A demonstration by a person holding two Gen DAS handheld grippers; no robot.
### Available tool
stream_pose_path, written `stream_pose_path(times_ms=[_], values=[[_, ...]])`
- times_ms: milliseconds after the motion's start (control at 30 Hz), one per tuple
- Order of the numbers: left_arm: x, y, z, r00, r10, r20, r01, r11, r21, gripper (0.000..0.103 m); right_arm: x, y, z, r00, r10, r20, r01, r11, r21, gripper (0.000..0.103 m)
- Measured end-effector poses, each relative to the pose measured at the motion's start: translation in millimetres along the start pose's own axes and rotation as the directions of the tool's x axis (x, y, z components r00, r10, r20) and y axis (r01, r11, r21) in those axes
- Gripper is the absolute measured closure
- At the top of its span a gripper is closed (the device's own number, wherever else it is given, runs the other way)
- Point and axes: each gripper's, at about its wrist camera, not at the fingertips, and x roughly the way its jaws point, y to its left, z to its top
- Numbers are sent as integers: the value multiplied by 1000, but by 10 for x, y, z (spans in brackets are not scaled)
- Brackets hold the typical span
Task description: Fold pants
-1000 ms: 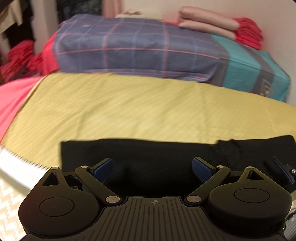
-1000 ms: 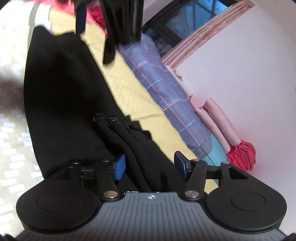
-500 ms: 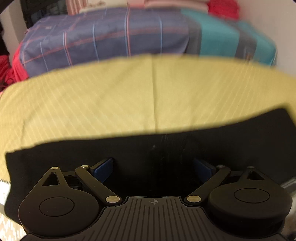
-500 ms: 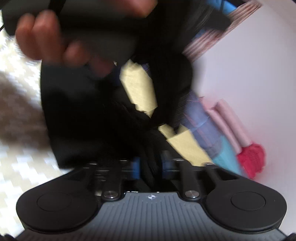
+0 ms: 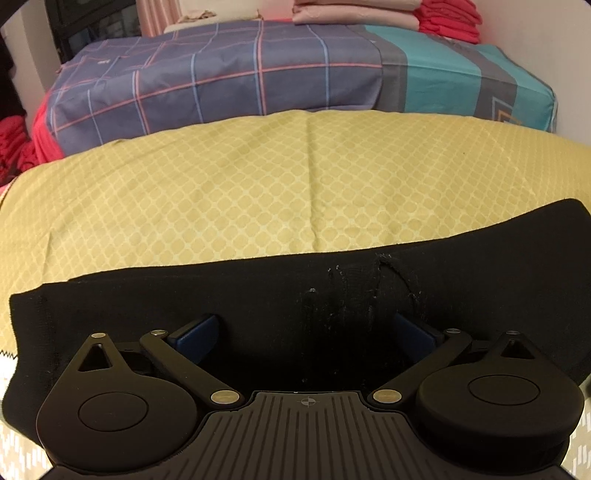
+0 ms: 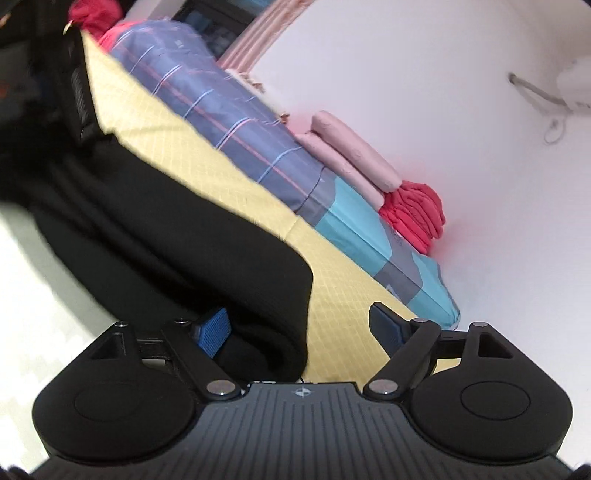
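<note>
Now flat on the yellow bedspread (image 5: 258, 206), black pants (image 5: 184, 295), likely released for the next fold; left gripper (image 5: 303, 332), right gripper (image 6: 301, 326), jaws apart, empty.

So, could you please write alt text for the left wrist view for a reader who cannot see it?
The open left gripper hangs over black pants laid in a long band across a yellow patterned bedspread. Beyond lies a blue plaid and teal covered mattress with folded pink and red cloths stacked on it.
</note>
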Motion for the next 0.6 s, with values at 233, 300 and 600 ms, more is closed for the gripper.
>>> stream_pose_path(times_ms=[233,300,600], values=[[7,22,31,1000,-8,-16,8,1000,-3,0,-107,-94,-289,999,29,24,-26,993,-116,20],[12,32,29,1000,-11,-16,10,1000,-6,0,-36,-296,-339,1000,-26,-14,26,999,-36,19],[14,21,15,1000,-7,-13,7,1000,0,0,119,-217,-306,993,-91,71,100,985,-141,19]])
